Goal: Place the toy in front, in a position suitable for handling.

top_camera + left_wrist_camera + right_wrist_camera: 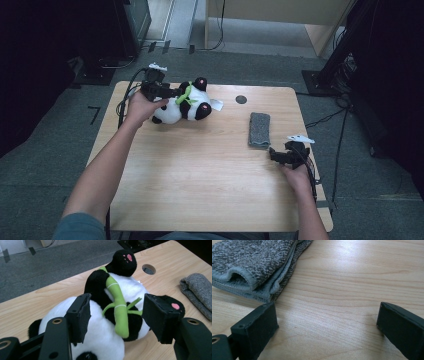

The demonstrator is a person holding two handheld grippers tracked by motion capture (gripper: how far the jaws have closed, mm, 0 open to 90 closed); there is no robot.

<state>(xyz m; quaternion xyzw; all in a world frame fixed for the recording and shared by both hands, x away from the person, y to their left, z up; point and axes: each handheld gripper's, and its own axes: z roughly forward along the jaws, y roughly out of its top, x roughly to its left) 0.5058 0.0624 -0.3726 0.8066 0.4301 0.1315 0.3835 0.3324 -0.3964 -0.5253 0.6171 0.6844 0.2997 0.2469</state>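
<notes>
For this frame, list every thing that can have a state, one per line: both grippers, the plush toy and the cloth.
left gripper: jaws open on either side of the panda's body; contact unclear
right gripper: open, nothing between the jaws, low over the table beside the cloth
plush panda: lying on its side on the table, green bamboo stalk across its chest
grey knitted cloth: folded, lying flat, not held

We see a black-and-white plush panda [182, 105] with pink paw pads, holding a bright green bamboo stalk [118, 307] ringed with thin white bands. Folded cloth [259, 129] is grey-and-white speckled knit with a pale grey hem. Table [200, 170] is light wood grain. Both grippers, left [116, 316] and right [327, 332], have black jaws. Floor [60, 145] is dark grey carpet.
</notes>
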